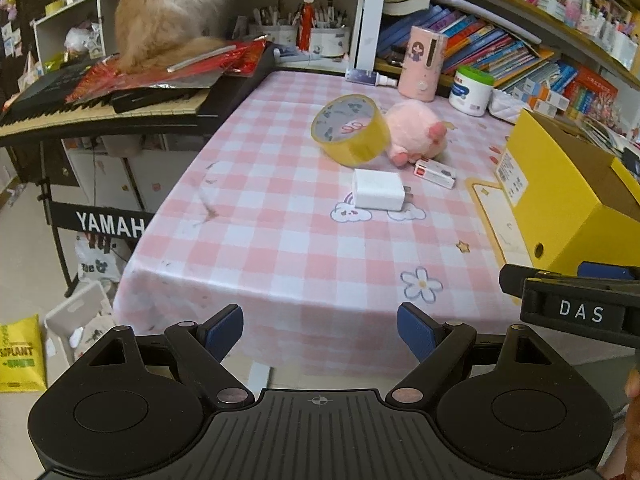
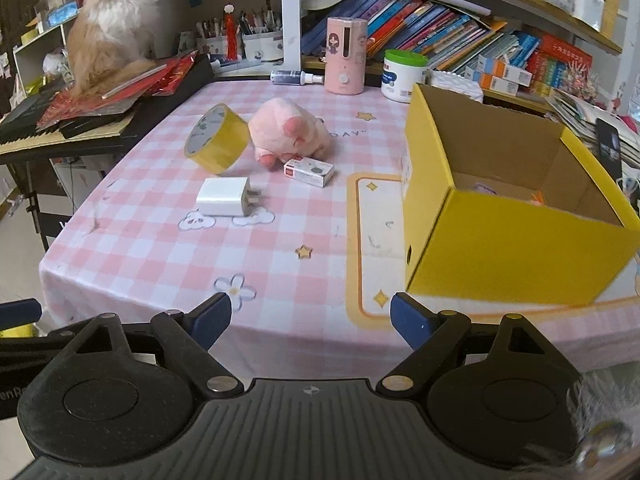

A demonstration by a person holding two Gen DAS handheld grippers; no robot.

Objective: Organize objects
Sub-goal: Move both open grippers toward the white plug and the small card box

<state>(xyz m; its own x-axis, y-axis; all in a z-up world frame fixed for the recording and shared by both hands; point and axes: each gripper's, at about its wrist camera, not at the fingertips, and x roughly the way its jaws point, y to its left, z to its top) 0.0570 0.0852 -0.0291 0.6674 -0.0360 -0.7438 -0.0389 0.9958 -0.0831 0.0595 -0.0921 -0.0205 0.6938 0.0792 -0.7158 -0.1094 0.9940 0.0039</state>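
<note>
On the pink checked tablecloth (image 1: 280,240) (image 2: 160,248) stand a yellow tape roll (image 1: 352,130) (image 2: 218,138) on its edge, a pink plush pig (image 1: 416,130) (image 2: 290,130), a small white and red box (image 1: 435,173) (image 2: 309,171) and a white charger plug (image 1: 378,190) (image 2: 226,197). An open yellow cardboard box (image 1: 560,200) (image 2: 520,240) stands at the right, with small items just visible inside. My left gripper (image 1: 320,334) and right gripper (image 2: 311,322) are both open and empty, held at the table's near edge, well short of the objects.
A cat (image 2: 112,20) sits on a keyboard piano (image 1: 100,108) at the table's left. A pink canister (image 2: 346,54), a white jar (image 2: 402,76) and a spray bottle (image 2: 296,77) stand at the back, in front of bookshelves (image 2: 460,32). The right gripper shows in the left wrist view (image 1: 576,300).
</note>
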